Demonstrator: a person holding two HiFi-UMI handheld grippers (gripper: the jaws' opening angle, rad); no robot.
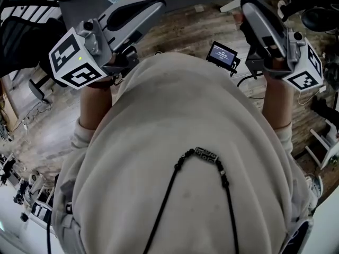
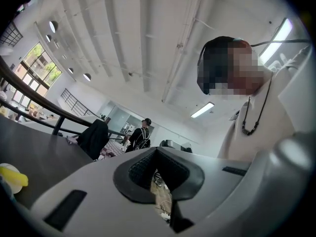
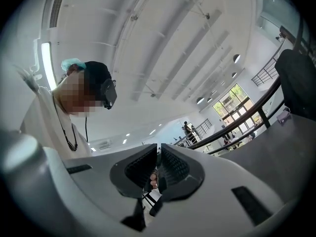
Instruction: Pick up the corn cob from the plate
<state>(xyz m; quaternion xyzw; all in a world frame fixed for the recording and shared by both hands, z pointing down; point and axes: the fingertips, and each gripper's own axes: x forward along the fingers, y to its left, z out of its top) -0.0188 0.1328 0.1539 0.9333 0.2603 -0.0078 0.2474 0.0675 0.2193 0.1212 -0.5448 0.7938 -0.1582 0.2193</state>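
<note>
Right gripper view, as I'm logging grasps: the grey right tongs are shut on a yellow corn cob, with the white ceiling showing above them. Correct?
No. The grey right tongs are shut on nothing: the right gripper view shows their dark ribbed pads together, no corn cob between. The white ceiling does show above them.

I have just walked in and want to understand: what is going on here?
A person holds a two-jaw gripper in each hand, close to the chest. The left gripper and the right gripper both have their jaws together, with nothing between them. No corn cob or plate is in view; a yellow thing by the dark table, at the picture's edge, is too cut off to name. The pick-up is not yet begun.
</note>
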